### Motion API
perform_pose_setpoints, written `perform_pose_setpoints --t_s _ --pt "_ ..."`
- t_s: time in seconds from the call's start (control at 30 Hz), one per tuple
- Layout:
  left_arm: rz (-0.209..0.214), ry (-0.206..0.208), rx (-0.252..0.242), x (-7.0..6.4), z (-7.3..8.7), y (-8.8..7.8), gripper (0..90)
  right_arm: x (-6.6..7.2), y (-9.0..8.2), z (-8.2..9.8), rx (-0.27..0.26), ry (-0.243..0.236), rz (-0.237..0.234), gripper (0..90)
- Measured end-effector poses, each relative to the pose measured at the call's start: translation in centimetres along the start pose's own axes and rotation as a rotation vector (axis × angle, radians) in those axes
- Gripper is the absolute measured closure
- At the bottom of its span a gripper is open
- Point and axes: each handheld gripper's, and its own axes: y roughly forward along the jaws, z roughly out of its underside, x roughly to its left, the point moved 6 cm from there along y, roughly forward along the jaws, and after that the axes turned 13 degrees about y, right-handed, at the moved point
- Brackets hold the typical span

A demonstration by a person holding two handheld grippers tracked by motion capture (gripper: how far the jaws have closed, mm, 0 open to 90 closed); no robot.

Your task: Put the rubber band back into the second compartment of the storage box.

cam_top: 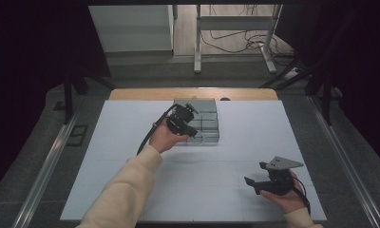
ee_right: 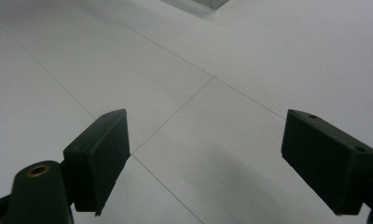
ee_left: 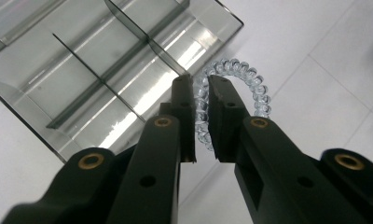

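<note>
Carrying a clear spiral hair tie [ee_left: 231, 88], clamped between the left gripper [ee_left: 201, 100] jaws, at frame centre just beside the grey divided organizer [ee_left: 100, 70] (likely destination). Not yet dropping it in. Right gripper [ee_right: 205, 158] idling lower right, jaws apart, holding nothing.

Your left gripper [ee_left: 201, 100] is matte black with brass-coloured rivets, and between its jaws sits a clear, faintly blue-tinted spiral plastic hair tie [ee_left: 250, 86] with glossy highlights along its coils. Beside it you see the smoky grey translucent plastic divided organiser box [ee_left: 89, 60], streaked with white reflections, on the pale grey-white table [cam_top: 131, 142] ruled with thin dark lines. Your right gripper [cam_top: 256, 179] is black too, topped by a grey plate, and your sleeve [cam_top: 124, 190] is cream.
</note>
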Motion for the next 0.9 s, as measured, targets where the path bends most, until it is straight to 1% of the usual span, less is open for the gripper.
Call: perform_pose_setpoints --t_s 0.23,0.4,0.63,0.67,0.73,0.8,0.9 --pt "-0.012 -0.029 -0.012 1.2 -1.1 0.6 81.5 -0.1 0.0 0.1 0.000 0.003 0.001 15.8" --pt "-0.023 -0.047 -0.006 2.5 -1.5 1.1 81.5 -0.1 0.0 0.1 0.003 0.000 0.003 15.8" --pt "-0.039 -0.093 -0.009 4.3 -2.1 1.9 81.5 -0.1 0.1 0.2 0.009 -0.003 0.006 15.9" --pt "-0.038 -0.093 -0.006 4.5 -2.2 2.1 81.5 -0.1 0.0 0.2 0.010 -0.004 0.006 15.9" --pt "-0.040 -0.106 -0.008 4.9 -2.3 2.3 81.5 -0.1 0.1 0.2 0.010 -0.002 0.005 15.9" --pt "-0.062 -0.115 -0.013 5.3 -2.5 2.6 81.6 -0.1 0.1 0.2 0.010 -0.003 0.006 15.9" --pt "-0.075 -0.138 -0.018 6.0 -2.8 3.0 81.6 -0.2 0.1 0.2 0.013 -0.005 0.007 15.9"
